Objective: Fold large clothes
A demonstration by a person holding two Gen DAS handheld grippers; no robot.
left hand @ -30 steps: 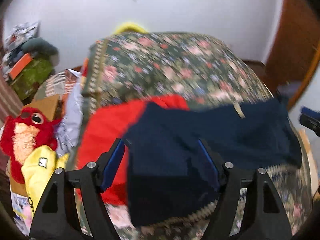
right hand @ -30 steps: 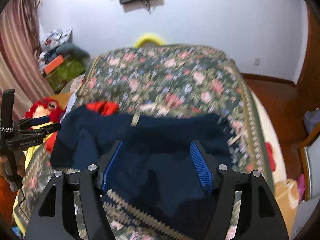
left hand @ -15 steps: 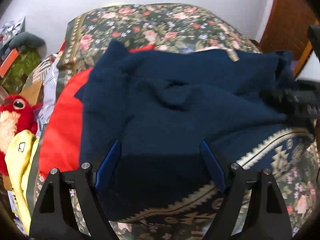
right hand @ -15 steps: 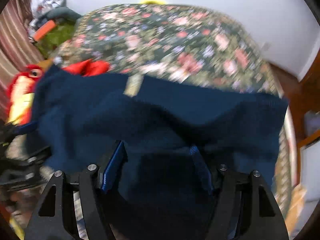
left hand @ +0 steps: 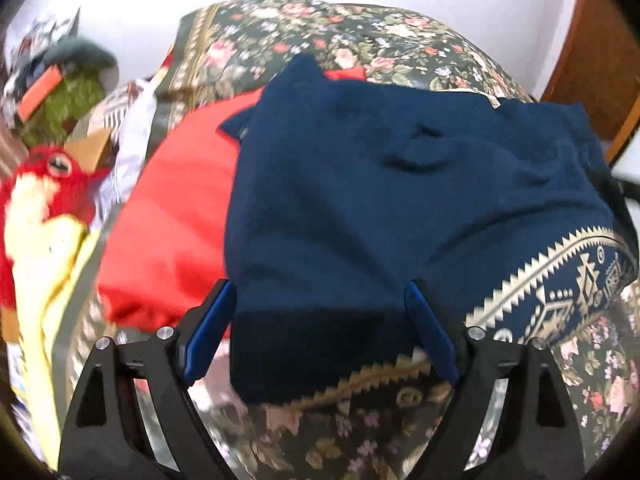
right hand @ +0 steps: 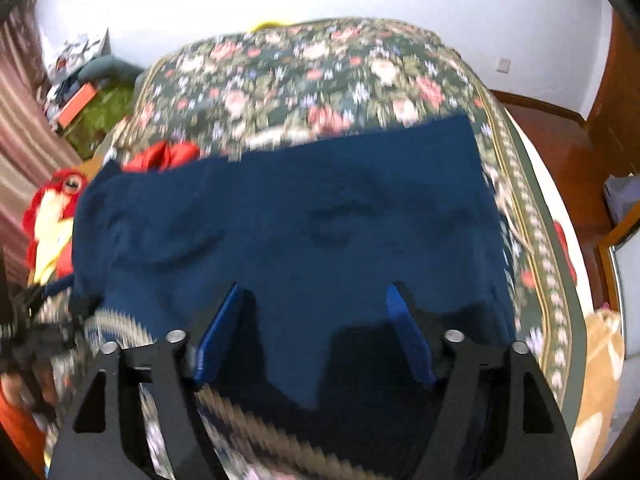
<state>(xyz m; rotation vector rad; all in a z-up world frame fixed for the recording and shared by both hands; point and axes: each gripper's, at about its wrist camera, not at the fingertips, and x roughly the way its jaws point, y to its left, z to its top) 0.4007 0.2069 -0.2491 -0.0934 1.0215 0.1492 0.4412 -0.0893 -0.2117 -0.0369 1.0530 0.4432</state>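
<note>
Navy garment [left hand: 400, 208] lying across bed [left hand: 320, 32] near edge, left hand-held gripper [left hand: 320, 308] and right hand-held gripper [right hand: 314, 308] both opening wide over garment's near hem, gripping nothing

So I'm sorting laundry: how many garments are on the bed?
2: a navy garment spread across the bed's near end, a red garment partly under its left edge. More may be hidden.

Navy garment [left hand: 400, 200], hanging bunched between both sets of jaws 1 second back, is now lying spread flat on the floral bedspread [left hand: 360, 32]. Left gripper [left hand: 320, 334] and right gripper [right hand: 312, 332] are both opening, pads drawing clear of the cloth; its near edge is lying loose between them.
</note>
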